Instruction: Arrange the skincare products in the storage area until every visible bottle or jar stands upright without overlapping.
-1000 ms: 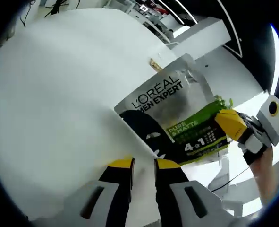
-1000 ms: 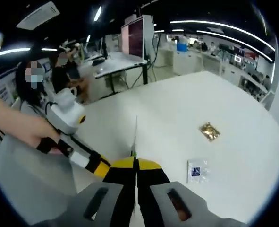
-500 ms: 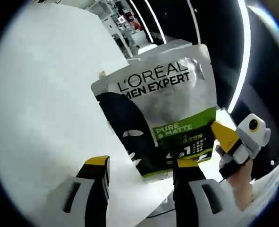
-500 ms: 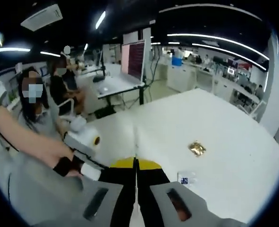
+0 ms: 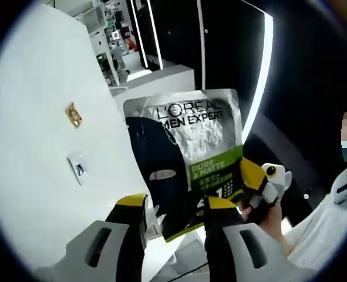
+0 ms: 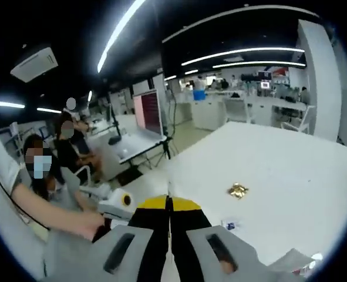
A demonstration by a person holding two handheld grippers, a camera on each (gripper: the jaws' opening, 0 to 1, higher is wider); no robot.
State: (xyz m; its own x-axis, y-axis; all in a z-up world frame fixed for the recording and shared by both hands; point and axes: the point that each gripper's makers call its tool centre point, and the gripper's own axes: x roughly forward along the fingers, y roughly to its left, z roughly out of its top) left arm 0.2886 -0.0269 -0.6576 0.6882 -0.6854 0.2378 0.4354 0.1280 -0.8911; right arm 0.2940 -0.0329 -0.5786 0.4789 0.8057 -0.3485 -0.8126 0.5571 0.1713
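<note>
Right hand-held gripper (image 6: 168, 202): jaws closed on the face-mask sachet (image 5: 191, 147), held centre frame in the left gripper view. Left hand-held gripper (image 5: 176, 207): jaws apart around the sachet's lower edge, contact unclear. Gold packet (image 5: 73, 114) and small sachet (image 5: 78, 168) left, on the tabletop (image 5: 32, 147).

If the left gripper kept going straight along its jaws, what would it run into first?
Probably the face mask sachet, held up by the right gripper at its lower corner. It hangs right above the open left gripper, overlapping one jaw tip. Depth is unclear, so it may pass just beside it.
</note>
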